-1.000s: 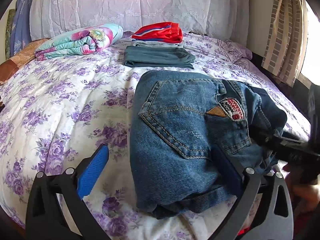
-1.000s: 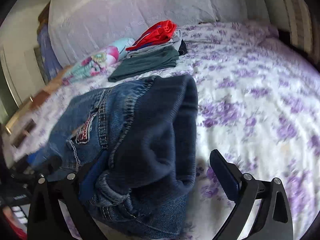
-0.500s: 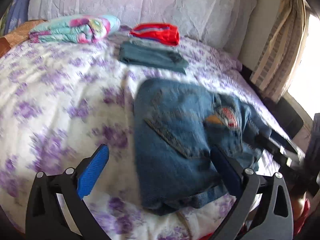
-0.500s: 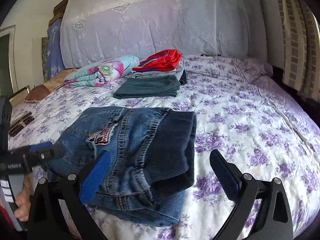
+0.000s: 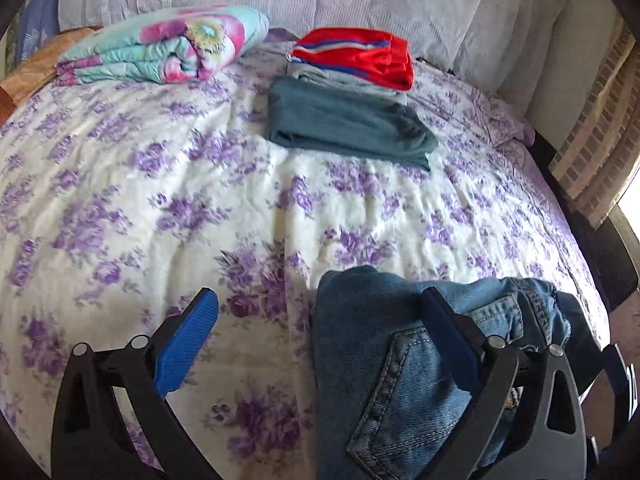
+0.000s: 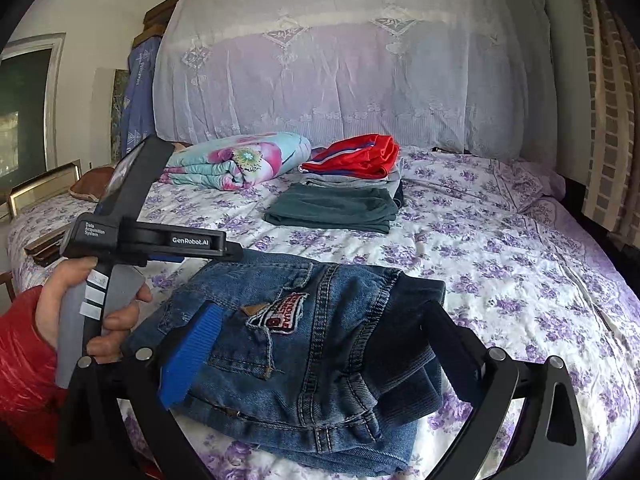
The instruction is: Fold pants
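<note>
The folded jeans (image 6: 304, 344) lie flat on the bed (image 6: 520, 264), at its near edge, back pocket and embroidered patch (image 6: 282, 314) facing up. My left hand-held gripper (image 5: 316, 344) is spread wide and grips nothing; its blue left pad (image 5: 188, 346) sits over bare floral sheet beside the jeans, and its right finger sits over the denim. My right hand-held gripper (image 6: 320, 356) is likewise wide apart with nothing clamped, its fingers straddling the jeans from above. My left hand (image 6: 80, 308), in a red sleeve (image 6: 24, 360), grips the handle of the left unit just beside the jeans. Beyond the jeans, toward the headboard, sit a folded teal garment (image 6: 336, 208), a red garment (image 6: 356, 156) on a stack, and a rolled floral blanket (image 6: 236, 160).
</note>
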`<state>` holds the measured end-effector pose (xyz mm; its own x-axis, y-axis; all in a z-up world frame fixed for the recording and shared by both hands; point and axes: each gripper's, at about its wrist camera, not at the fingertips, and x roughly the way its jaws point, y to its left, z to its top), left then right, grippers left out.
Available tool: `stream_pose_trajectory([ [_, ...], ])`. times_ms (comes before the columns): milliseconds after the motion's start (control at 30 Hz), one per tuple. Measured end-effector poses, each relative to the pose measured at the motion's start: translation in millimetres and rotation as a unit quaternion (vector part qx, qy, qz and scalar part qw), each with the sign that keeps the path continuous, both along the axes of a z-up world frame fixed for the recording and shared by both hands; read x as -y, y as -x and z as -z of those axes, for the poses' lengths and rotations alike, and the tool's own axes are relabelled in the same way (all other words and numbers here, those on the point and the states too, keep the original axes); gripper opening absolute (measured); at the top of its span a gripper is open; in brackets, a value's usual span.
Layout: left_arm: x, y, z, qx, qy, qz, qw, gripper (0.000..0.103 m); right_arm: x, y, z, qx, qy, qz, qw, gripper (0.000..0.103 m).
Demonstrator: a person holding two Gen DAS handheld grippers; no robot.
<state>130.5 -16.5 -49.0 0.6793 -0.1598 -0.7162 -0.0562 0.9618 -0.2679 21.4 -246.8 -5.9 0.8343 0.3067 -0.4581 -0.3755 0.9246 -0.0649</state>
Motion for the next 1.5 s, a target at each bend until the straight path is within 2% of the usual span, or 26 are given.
stream_pose_trajectory([
  [67,1,2,2,0.004,-0.005,0.004,1.0000,0.099,-8,1,1,0.011,0.022,0.005,1.000,0.100],
  [200,3,4,5,0.007,-0.022,0.011,0.9997,0.099,-16,21,-14,0.087,0.067,0.030,0.993,0.100],
  [267,5,3,7,0.009,-0.025,0.009,0.9996,0.099,-20,24,-19,0.078,0.059,0.003,0.995,0.100],
  [333,3,3,10,0.007,-0.018,0.006,0.9998,0.099,-32,22,-10,0.049,0.061,-0.030,0.997,0.100],
  [367,2,3,11,0.007,-0.013,0.006,0.9999,0.099,-39,17,-2,0.034,0.072,-0.029,0.996,0.100],
  [467,-1,2,17,0.004,-0.001,0.008,1.0000,0.099,-45,-7,49,-0.047,0.089,-0.013,0.995,0.100],
  [533,2,3,22,0.009,-0.008,0.014,0.9998,0.099,-37,6,66,0.001,0.070,-0.021,0.997,0.100],
  [633,8,8,23,0.031,-0.039,0.013,0.9986,0.099,-39,9,65,-0.003,0.079,-0.019,0.997,0.100],
  [733,10,11,21,0.044,-0.053,0.009,0.9976,0.099,-36,9,66,-0.002,0.071,-0.029,0.997,0.100],
  [900,-6,25,19,0.045,-0.002,0.007,0.9989,0.099,-29,13,70,0.010,0.065,-0.035,0.997,0.100],
  [1000,-18,65,10,0.052,0.014,0.000,0.9986,0.098,-26,12,70,0.005,0.056,-0.041,0.998,0.100],
  [1067,-16,97,5,0.068,-0.016,0.014,0.9975,0.098,-27,14,71,0.009,0.057,-0.040,0.998,0.100],
  [1167,-5,126,14,0.063,-0.069,0.040,0.9948,0.098,-27,13,72,0.009,0.057,-0.041,0.998,0.100],
  [1267,-6,131,32,0.054,-0.079,0.026,0.9951,0.099,-30,16,72,0.010,0.063,-0.042,0.997,0.100],
  [1367,-15,120,46,0.034,-0.037,0.024,0.9984,0.099,-32,15,72,0.011,0.067,-0.041,0.997,0.100],
  [1467,-14,123,42,0.041,-0.054,0.029,0.9973,0.099,-31,14,72,0.009,0.067,-0.044,0.997,0.100],
  [1500,-17,124,40,0.039,-0.044,0.026,0.9979,0.099,-31,13,71,0.008,0.065,-0.044,0.997,0.100],
])
